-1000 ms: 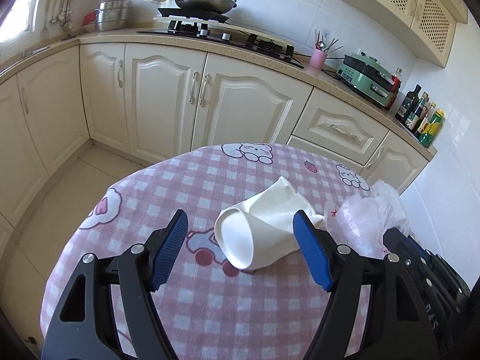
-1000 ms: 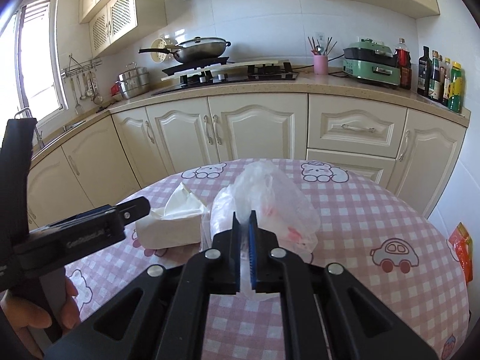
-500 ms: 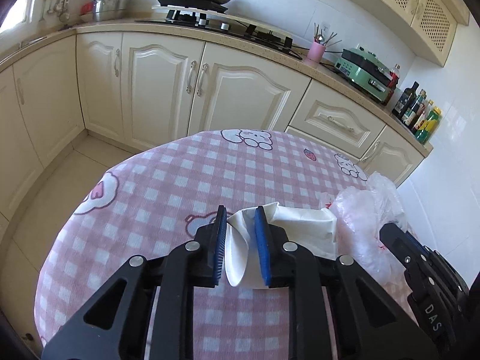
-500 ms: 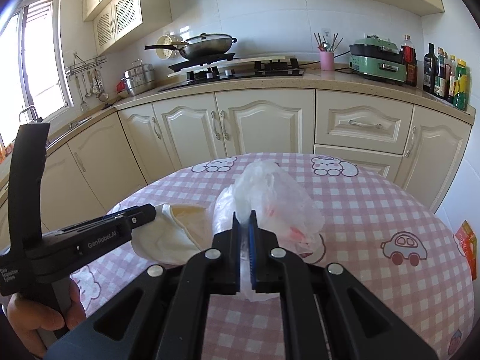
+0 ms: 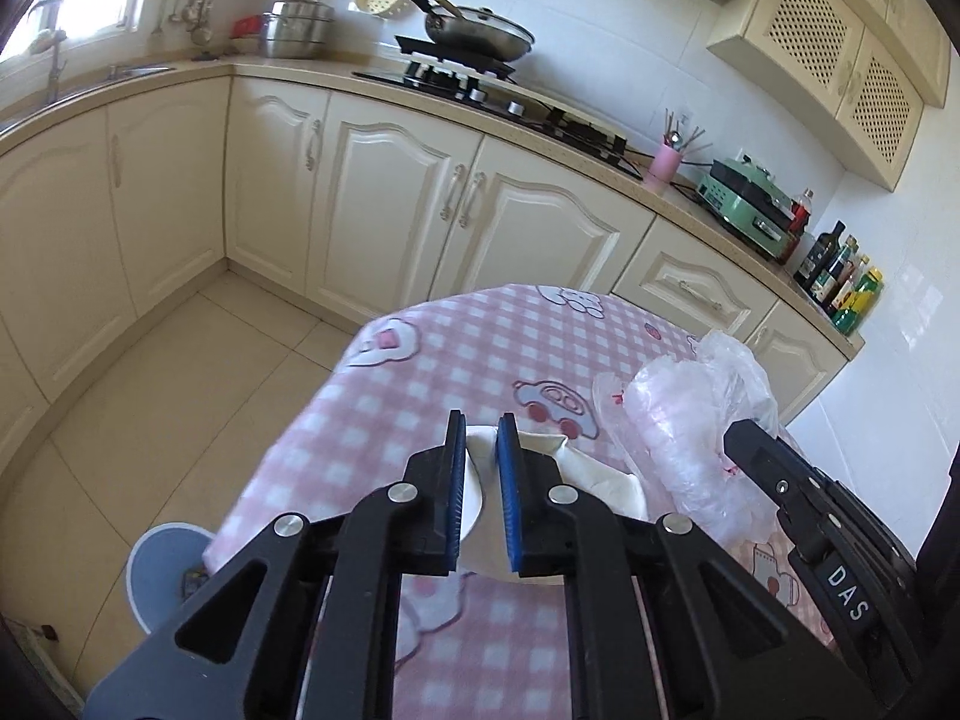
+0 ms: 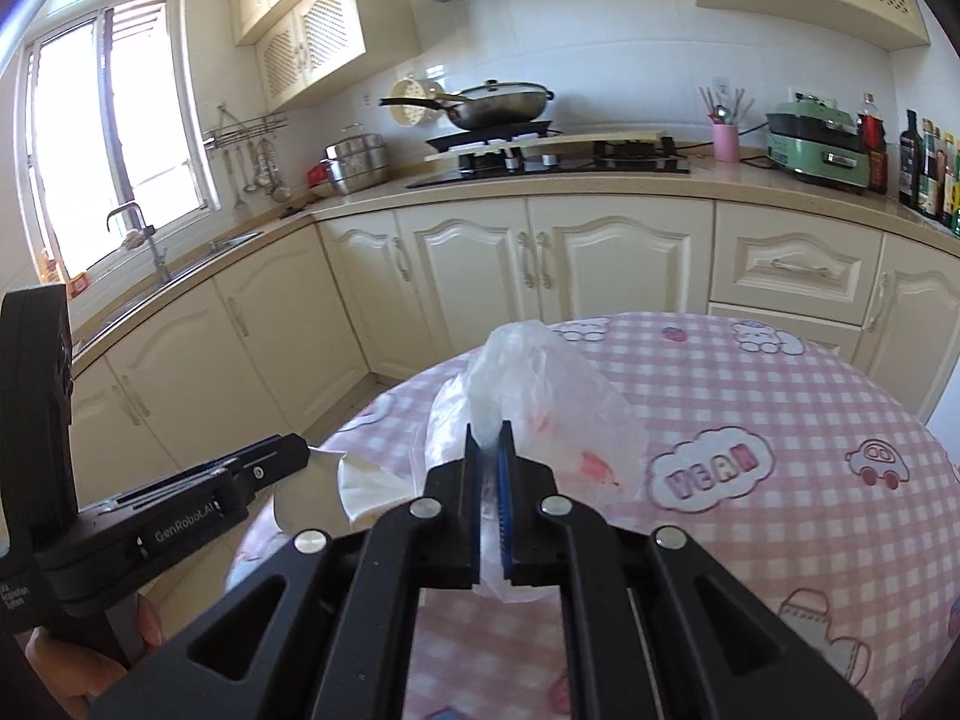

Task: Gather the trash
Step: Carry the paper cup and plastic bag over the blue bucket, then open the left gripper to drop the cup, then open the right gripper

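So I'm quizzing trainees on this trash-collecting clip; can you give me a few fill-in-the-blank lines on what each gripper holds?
1. The left gripper is shut on a crushed white paper ____.
2. The right gripper pinches a clear plastic ____.
3. The tablecloth is pink and white ____.
4. On the stove sits a lidded ____.

Missing words: cup; bag; checked; pan

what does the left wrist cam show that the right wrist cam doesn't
Only the left wrist view shows the floor with a round blue-grey object beside the table, and the left gripper, whose fingers have just closed on the crushed white paper cup. Only the right wrist view shows the window, the faucet, and a hand holding the left gripper's handle. Both show the cup, the plastic bag pinched by the right gripper, the pink checked tablecloth and the wok.
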Motion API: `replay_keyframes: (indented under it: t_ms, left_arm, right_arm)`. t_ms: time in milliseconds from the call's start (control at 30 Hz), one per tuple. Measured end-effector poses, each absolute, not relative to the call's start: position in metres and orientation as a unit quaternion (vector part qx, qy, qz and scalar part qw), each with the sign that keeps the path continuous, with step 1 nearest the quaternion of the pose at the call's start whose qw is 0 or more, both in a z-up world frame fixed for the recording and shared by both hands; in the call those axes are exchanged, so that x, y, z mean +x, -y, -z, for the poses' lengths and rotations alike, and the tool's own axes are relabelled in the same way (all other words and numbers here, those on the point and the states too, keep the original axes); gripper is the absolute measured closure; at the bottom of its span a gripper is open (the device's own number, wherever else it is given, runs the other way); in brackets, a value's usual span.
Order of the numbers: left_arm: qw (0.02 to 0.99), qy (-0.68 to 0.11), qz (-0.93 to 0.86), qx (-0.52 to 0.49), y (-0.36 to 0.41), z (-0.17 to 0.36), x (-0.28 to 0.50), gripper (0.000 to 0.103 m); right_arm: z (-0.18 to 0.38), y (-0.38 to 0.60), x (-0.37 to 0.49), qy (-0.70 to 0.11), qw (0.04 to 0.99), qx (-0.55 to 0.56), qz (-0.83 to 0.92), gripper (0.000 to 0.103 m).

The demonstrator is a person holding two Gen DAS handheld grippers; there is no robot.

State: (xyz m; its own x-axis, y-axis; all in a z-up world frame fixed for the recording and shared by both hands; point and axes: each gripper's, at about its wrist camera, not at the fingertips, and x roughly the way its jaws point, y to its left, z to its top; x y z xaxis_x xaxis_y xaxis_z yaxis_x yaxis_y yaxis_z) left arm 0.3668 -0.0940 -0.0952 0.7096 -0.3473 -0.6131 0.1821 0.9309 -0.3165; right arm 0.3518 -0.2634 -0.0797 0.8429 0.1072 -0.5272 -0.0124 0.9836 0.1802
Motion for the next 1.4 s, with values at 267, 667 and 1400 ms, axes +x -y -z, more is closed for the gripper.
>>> replay_keyframes:
  t_ms: [267, 667, 1400]
  left_arm:
    - [0.924, -0.338, 0.108, -0.144, 0.029, 0.089, 0.333, 0.094]
    - [0.928, -0.324, -0.003, -0.184, -0.1, 0.099, 0.302, 0.094]
    - [0.893, -0.389, -0.122, -0.192, -0.194, 0.195, 0.347, 0.092]
  right_arm:
    - [0.063, 0.194, 0.339, -0.274, 0.956, 0.066, -0.082, 0.098]
    - [0.076, 0.056, 0.348, -0.297, 0.935, 0.033, -0.193, 0.098]
    - [0.172, -0.054, 0.407, -0.366, 0.904, -0.009, -0.223, 0.098]
